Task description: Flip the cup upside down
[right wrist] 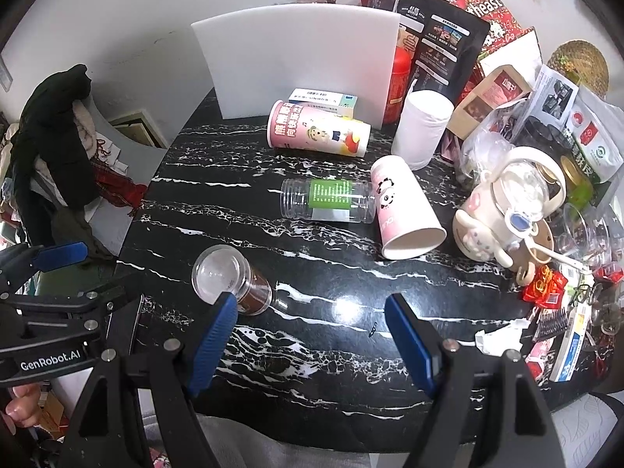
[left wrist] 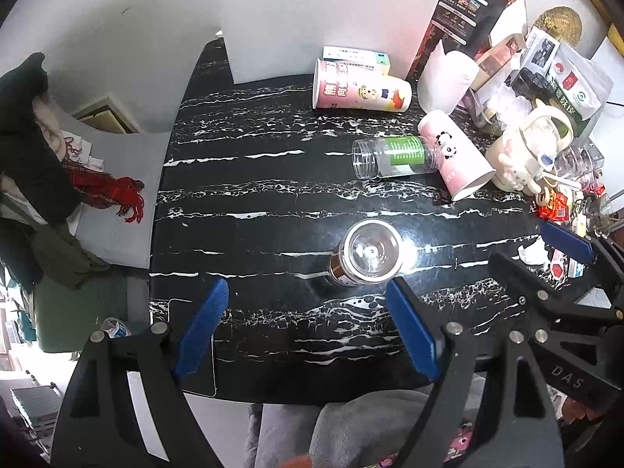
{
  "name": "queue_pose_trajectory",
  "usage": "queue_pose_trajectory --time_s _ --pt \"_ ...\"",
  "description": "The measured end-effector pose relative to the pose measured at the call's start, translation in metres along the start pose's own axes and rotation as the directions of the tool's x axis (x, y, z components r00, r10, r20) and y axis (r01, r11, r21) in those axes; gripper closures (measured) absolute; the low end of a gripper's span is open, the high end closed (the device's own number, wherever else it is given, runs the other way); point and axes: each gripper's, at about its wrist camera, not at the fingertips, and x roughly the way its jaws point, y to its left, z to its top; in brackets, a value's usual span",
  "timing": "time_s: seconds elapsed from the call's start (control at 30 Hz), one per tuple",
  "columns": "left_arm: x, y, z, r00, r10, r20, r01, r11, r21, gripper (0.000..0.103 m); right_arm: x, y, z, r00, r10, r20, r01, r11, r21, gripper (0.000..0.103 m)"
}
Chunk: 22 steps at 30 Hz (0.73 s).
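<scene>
A clear plastic cup with a brown label (left wrist: 368,254) stands upside down, base up, on the black marble table (left wrist: 253,202); it also shows in the right wrist view (right wrist: 230,279). My left gripper (left wrist: 306,327) is open and empty, just in front of that cup. My right gripper (right wrist: 312,341) is open and empty over the table's near edge, with the cup by its left fingertip (right wrist: 222,312). A pink panda paper cup (right wrist: 401,214) and a clear jar with a green label (right wrist: 327,199) lie on their sides further back.
A pink cartoon cup (right wrist: 318,134) lies on its side before a white foam board (right wrist: 296,62). A white roll (right wrist: 423,126), a cream mug (right wrist: 503,210), bags and wrappers crowd the right side. A chair with clothes (right wrist: 58,136) stands left.
</scene>
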Motion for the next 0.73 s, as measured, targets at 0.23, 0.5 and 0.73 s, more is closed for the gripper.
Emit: queue_pose_trajectory --time_s 0.23,0.5,0.73 --pt "0.0013 -0.0026 0.0012 1.0 -0.004 -0.004 0.004 1.0 0.01 0.021 0.0005 -0.0019 -0.0013 1.0 -0.004 -0.006 0.004 1.0 0.007 0.025" --pt "0.0026 -0.006 0.0009 1.0 -0.007 -0.007 0.007 1.0 0.02 0.021 0.0008 -0.0032 -0.0029 1.0 -0.005 -0.011 0.005 1.0 0.015 0.025" --pt "0.0029 -0.0054 -0.0004 1.0 -0.006 -0.008 0.006 1.0 0.019 0.021 0.001 -0.0036 -0.0046 1.0 -0.006 -0.017 0.006 1.0 0.02 0.025"
